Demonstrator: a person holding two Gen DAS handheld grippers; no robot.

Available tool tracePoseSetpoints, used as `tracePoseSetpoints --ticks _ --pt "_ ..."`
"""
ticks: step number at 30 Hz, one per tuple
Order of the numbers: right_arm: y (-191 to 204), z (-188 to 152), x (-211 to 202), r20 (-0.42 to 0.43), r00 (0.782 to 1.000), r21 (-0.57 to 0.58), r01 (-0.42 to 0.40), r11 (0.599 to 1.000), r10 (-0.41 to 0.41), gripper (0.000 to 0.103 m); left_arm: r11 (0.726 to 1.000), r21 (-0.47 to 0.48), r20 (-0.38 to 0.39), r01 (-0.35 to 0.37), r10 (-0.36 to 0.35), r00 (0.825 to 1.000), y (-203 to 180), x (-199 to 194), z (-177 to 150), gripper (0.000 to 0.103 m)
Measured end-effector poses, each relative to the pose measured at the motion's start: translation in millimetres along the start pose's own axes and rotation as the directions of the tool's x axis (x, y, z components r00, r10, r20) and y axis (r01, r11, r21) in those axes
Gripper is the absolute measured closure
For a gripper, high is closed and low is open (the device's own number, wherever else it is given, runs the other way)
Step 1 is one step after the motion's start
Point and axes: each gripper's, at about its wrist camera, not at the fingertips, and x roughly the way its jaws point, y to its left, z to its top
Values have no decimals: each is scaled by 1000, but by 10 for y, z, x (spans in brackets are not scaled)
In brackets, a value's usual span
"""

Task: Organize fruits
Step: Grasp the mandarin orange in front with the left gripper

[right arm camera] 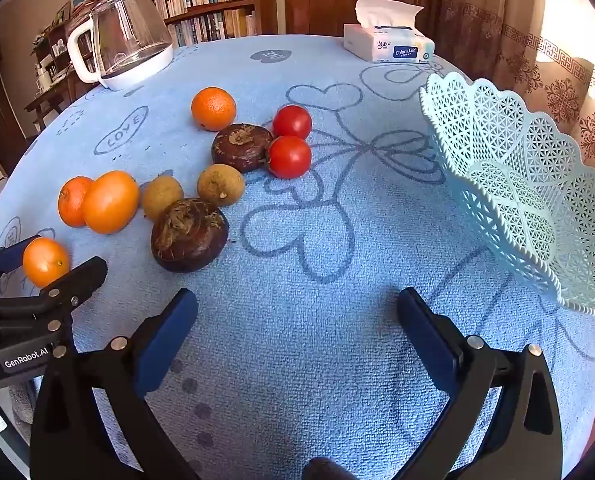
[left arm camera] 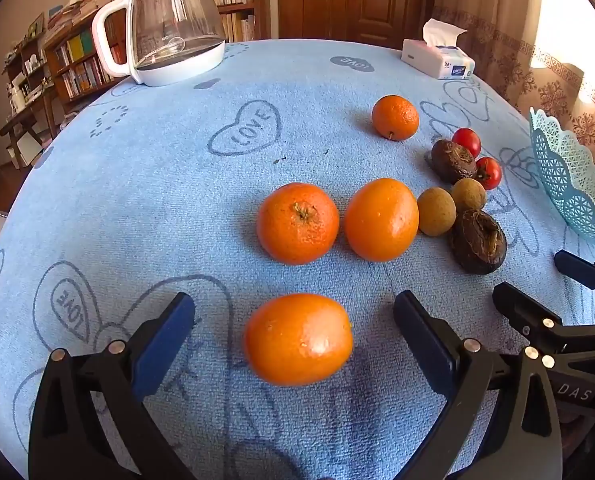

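Note:
Fruit lies loose on a blue cloth-covered table (right arm camera: pixel 337 360). A smooth orange (left arm camera: pixel 298 339) sits between the wide-open jaws of my left gripper (left arm camera: pixel 294 299), with a gap on each side. Beyond it lie two more oranges (left arm camera: pixel 297 223) (left arm camera: pixel 381 219) and a small one (left arm camera: pixel 395 117) farther back. Two tan round fruits (right arm camera: pixel 220 185), two dark brown chestnut-like fruits (right arm camera: pixel 189 234) and two red tomatoes (right arm camera: pixel 289 157) cluster to the right. My right gripper (right arm camera: pixel 297 297) stands open over bare cloth, holding nothing. A light-blue lattice basket (right arm camera: pixel 529 184) stands empty at the right.
A glass kettle with a white handle (left arm camera: pixel 173 24) stands at the back left of the table and a tissue box (right arm camera: pixel 389 46) at the back. Bookshelves, a wooden door and curtains are behind. My left gripper (right arm camera: pixel 51 262) shows at the right wrist view's left edge.

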Motion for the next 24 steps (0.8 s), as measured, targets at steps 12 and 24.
tracePoseSetpoints --ticks 12,24 --pt "0 17 10 -12 1000 -14 -7 1000 7 2 1000 0 1 0 0 1000 0 1 -1 5" --pt "-3 16 5 -8 1000 -14 -5 1000 5 2 999 -25 19 21 -20 1000 43 -30 5 5"
